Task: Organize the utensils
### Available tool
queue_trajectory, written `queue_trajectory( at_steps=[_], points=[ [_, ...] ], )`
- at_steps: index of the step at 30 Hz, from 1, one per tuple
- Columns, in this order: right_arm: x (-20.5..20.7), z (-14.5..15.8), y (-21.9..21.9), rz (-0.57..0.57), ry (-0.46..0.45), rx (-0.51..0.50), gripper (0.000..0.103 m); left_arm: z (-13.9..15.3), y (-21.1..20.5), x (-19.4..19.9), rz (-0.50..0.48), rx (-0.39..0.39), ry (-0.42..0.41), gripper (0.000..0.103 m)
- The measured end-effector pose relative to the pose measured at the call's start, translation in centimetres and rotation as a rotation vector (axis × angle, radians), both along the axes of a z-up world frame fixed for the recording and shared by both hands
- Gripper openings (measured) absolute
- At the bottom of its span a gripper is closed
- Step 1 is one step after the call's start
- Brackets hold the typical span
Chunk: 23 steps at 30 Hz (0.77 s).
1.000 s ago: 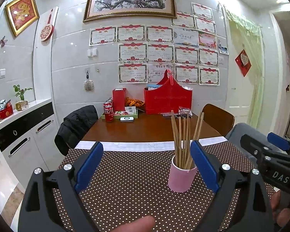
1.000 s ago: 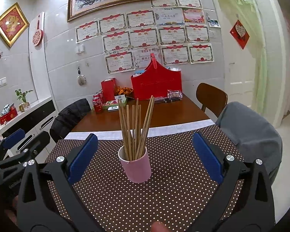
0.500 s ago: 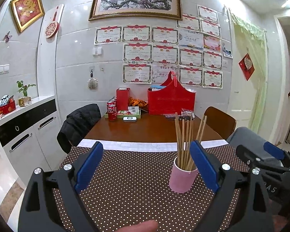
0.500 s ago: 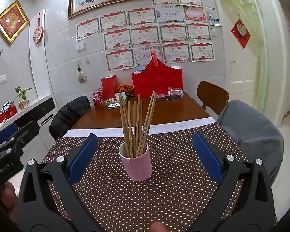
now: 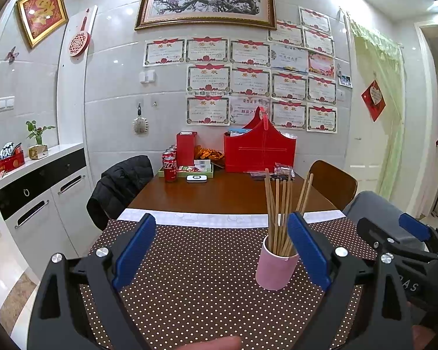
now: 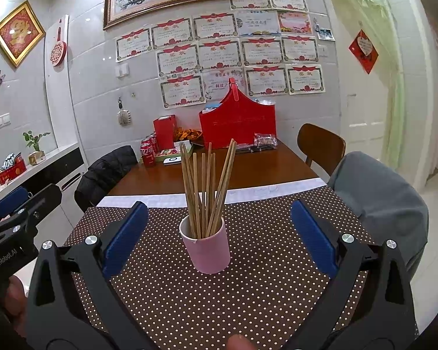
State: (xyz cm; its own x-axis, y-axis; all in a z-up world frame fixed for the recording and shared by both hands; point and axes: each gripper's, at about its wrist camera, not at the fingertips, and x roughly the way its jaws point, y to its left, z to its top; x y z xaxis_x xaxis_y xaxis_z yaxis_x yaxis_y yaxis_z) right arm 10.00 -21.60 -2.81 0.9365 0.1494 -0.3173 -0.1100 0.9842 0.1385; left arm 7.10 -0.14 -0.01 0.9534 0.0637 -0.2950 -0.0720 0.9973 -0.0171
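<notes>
A pink cup [image 6: 206, 248] stands upright on the brown dotted tablecloth [image 6: 262, 277], holding several wooden chopsticks [image 6: 207, 186] that fan out above its rim. My right gripper [image 6: 219, 239] is open, its blue pads wide apart on either side of the cup, not touching it. In the left wrist view the pink cup [image 5: 273, 268] and chopsticks [image 5: 280, 204] sit just behind the right blue pad. My left gripper [image 5: 220, 252] is open with nothing between its fingers. The right gripper [image 5: 400, 250] shows at that view's right edge.
Beyond the cloth the wooden table [image 5: 227, 192] carries a red basket [image 5: 260, 151], cola cans [image 5: 169, 169], a red box and snacks. A chair with a black jacket [image 5: 119, 183] stands left, a wooden chair [image 5: 333, 183] and a grey-covered chair [image 6: 379, 198] right. A white cabinet [image 5: 32, 198] lines the left wall.
Both cameras have tilted and risen slightly, showing more of the wall. The cup and chopsticks have not moved. Both grippers stay open.
</notes>
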Motion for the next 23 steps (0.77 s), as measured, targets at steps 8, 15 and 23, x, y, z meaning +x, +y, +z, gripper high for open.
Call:
queue_trajectory(
  at_steps=[8, 15, 23],
  points=[
    [-0.06, 0.18, 0.26, 0.0, -0.005, -0.002, 0.097, 0.0, -0.09, -0.04, -0.002, 0.001, -0.001, 0.09],
    [-0.06, 0.3, 0.37, 0.0, -0.007, 0.001, 0.097, -0.25, -0.03, -0.32, -0.01, 0.003, -0.013, 0.09],
    [-0.16, 0.5, 0.55, 0.003, -0.01, 0.0, 0.097, -0.33, -0.09, -0.05, 0.004, 0.014, -0.003, 0.09]
  ],
)
